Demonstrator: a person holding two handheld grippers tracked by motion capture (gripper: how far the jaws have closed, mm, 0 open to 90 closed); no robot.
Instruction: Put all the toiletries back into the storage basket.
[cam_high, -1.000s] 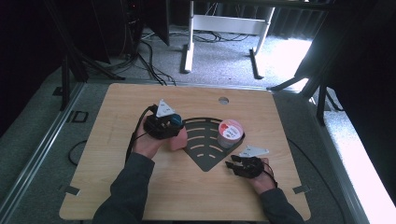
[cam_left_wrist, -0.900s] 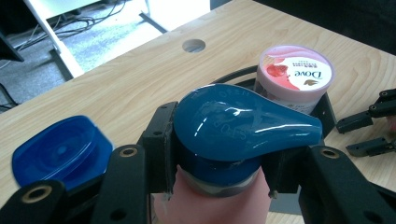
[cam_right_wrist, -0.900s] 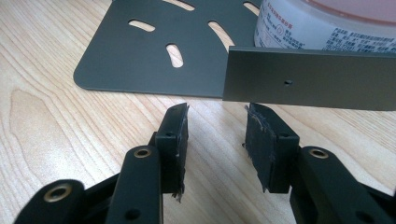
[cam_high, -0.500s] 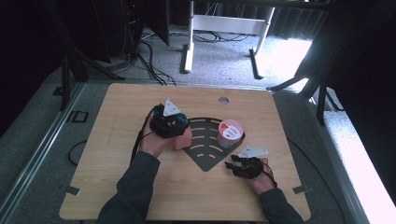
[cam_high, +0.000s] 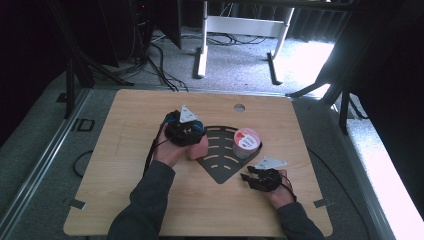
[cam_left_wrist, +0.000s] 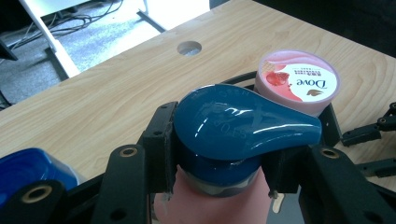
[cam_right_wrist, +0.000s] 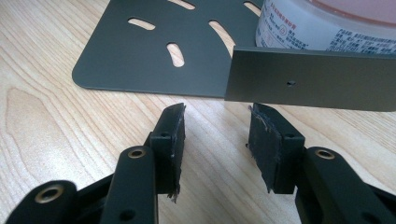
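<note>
**Pink pump bottle gripped at the rack's left edge**

The pink plastic bottle with the blue pump head (cam_left_wrist: 243, 126) stands upright at the left edge of the dark grey, fan-shaped slotted metal rack (cam_high: 220, 165), on the light wooden table (cam_high: 120, 150). The left gripper (cam_high: 186, 131) clamps the bottle just under the pump head: in the left gripper view, both black jaws press against the blue collar, one on each side, and the pump spout points toward the tub.

The round white tub with the pink "Dove" lid (cam_high: 246, 143) rests on the right part of the rack, near the bottle but apart from it.

The right gripper (cam_high: 254, 178) lies low over the table, just off the rack's lower right edge. Its jaws have just been opening. In the right gripper view they stand apart with bare wood between them and grasp nothing; the rack's upright grey edge wall (cam_right_wrist: 308, 84) lies just ahead of the fingertips, with the tub behind it.
</note>
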